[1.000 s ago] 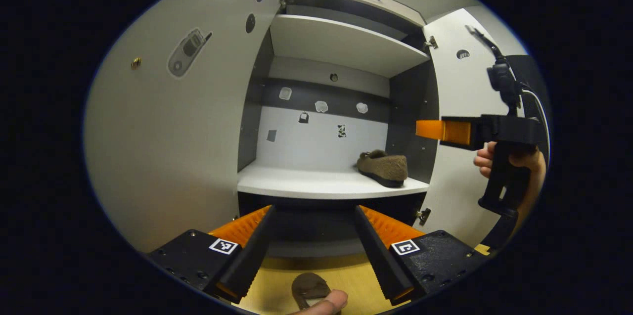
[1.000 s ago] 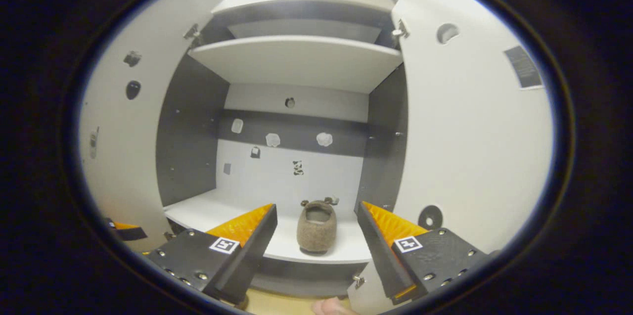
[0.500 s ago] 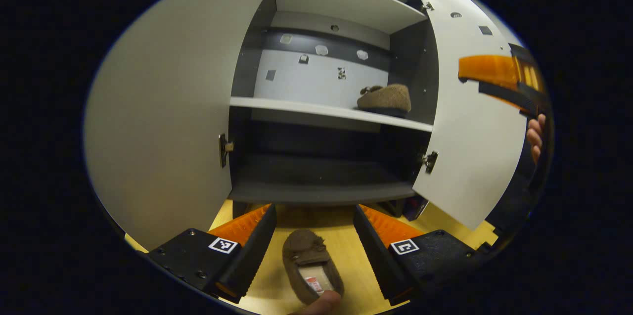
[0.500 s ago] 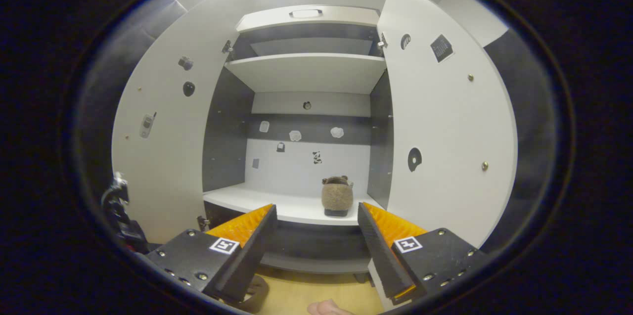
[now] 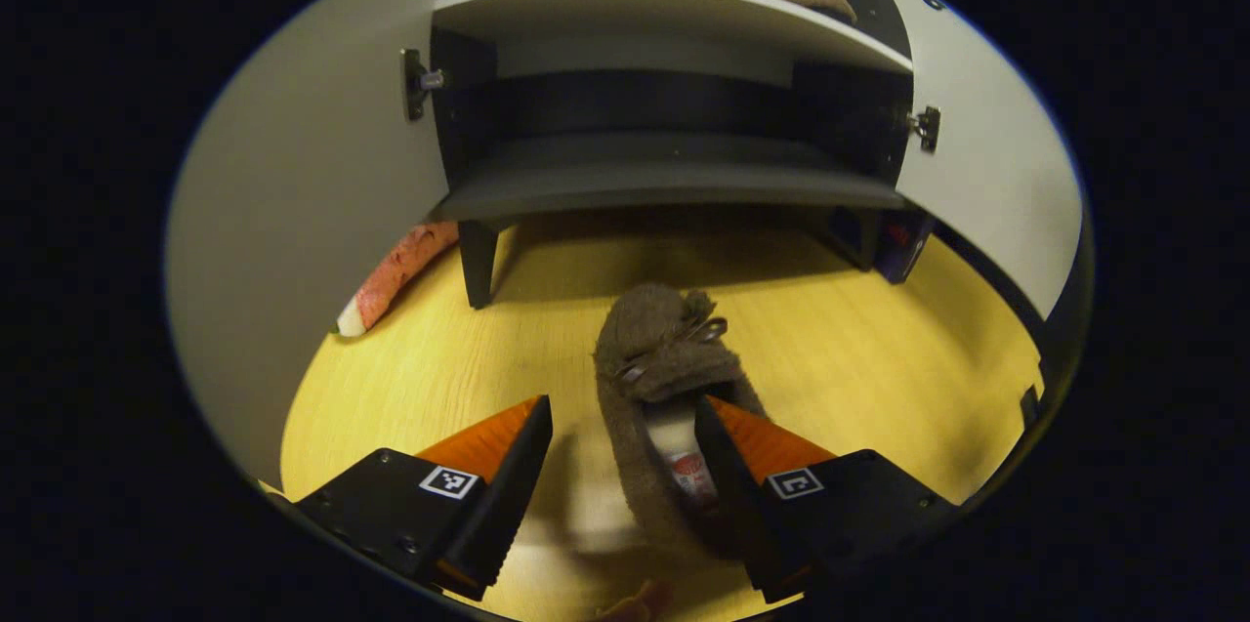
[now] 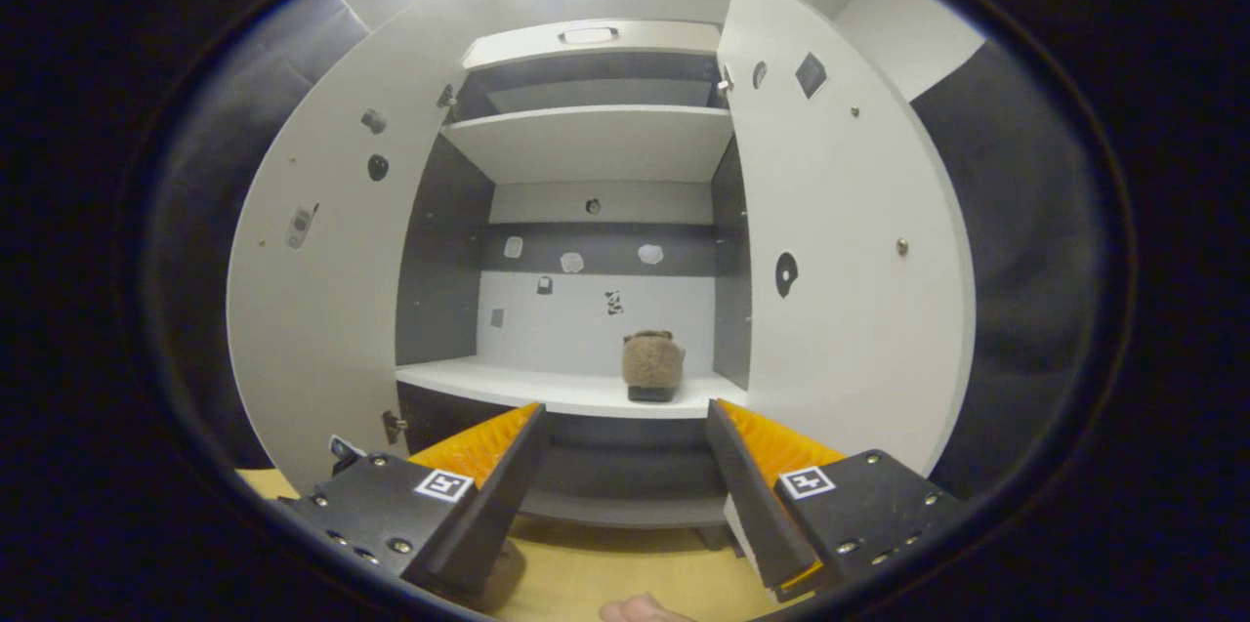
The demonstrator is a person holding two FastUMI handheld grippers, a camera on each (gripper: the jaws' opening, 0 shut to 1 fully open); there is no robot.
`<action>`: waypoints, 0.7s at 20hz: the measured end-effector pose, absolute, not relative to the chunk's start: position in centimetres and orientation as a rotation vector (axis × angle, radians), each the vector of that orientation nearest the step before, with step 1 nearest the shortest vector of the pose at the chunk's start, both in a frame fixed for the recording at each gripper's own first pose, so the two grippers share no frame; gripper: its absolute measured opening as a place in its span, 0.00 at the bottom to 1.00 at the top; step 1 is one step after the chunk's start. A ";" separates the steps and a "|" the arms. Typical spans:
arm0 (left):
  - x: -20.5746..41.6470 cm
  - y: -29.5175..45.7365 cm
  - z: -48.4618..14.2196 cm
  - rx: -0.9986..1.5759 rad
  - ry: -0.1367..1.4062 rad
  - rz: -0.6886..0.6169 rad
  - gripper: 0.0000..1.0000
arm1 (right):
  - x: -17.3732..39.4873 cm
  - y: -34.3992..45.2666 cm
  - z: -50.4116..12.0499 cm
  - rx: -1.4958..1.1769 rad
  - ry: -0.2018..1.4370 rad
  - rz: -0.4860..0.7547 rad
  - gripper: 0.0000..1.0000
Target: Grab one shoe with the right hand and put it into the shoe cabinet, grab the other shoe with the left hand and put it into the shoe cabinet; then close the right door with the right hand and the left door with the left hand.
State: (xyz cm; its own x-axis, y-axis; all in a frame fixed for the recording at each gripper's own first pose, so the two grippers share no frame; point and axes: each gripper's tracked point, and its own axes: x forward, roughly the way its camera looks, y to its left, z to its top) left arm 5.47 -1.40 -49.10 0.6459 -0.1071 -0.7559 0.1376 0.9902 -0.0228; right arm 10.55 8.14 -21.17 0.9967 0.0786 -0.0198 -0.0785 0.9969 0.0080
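L gripper [image 5: 618,451] dropped, wide over floor shoe [image 5: 664,407], maybe touching; R gripper [image 6: 625,451] wide, backed off.

Each black gripper [image 5: 617,466] carries square coded tags.

Brown shoe [image 5: 664,378] on floor, other shoe [image 6: 652,365] on cabinet shelf [image 6: 508,386]

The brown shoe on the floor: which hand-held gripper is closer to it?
Left. The left hand-held gripper hangs open right over the shoe on the floor. The right hand-held gripper is open, facing the cabinet shelf.
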 end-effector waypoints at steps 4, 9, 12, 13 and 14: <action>6.0 -1.8 -50.2 -0.010 0.877 -0.179 0.64 | 9.9 9.9 -21.9 -0.017 0.019 0.155 0.98; 6.6 -0.9 -51.2 -0.060 0.899 -0.169 0.41 | 10.0 9.5 -24.4 0.022 0.081 0.172 0.98; 6.1 -1.1 -50.5 -0.139 0.900 -0.163 0.02 | 10.3 8.2 -26.0 0.029 0.123 0.149 0.98; 6.0 -0.9 -50.5 -0.126 0.893 -0.157 0.02 | 10.3 8.0 -26.4 0.041 0.133 0.149 0.98; 5.8 -0.8 -49.8 -0.109 0.877 -0.160 0.02 | 10.3 7.9 -26.8 0.053 0.145 0.154 0.98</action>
